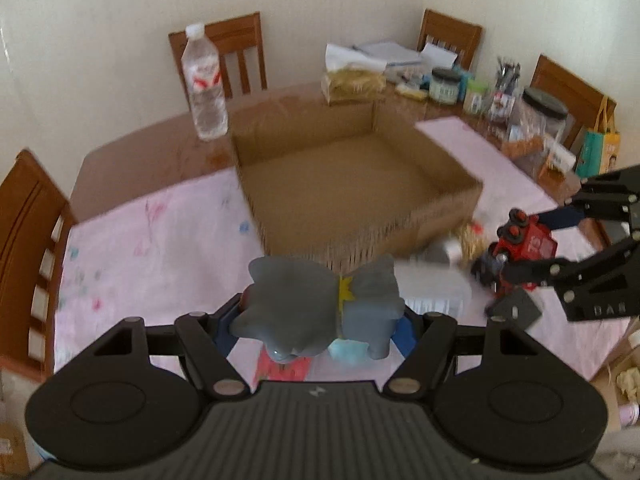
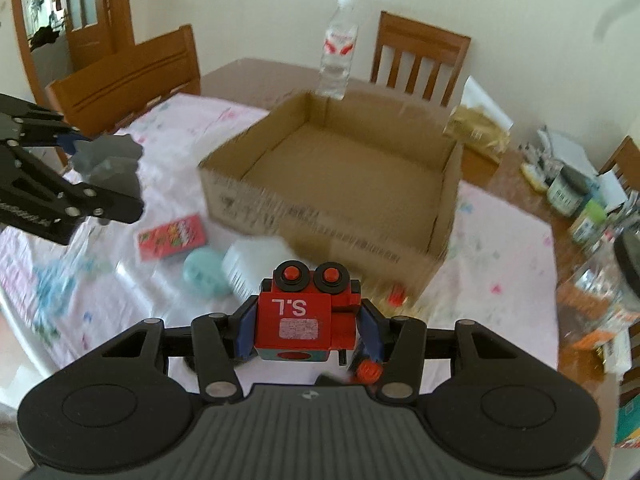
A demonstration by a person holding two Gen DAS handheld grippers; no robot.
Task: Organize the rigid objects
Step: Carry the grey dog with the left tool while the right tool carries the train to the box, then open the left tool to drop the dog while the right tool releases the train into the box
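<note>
Since both toys look rigid and light, side pinches suit: left gripper (image 1: 322, 322) clamps grey elephant (image 1: 320, 312), right gripper (image 2: 306, 334) clamps red robot (image 2: 310, 314), both short of the cardboard box (image 1: 448, 196).

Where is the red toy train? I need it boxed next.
Red toy train is clamped in the right gripper, lifted just before the cardboard box.

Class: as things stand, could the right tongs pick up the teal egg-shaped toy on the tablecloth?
Probably not yet: the right tongs are already shut on the red toy train, though the teal egg-shaped toy lies uncovered.
</note>
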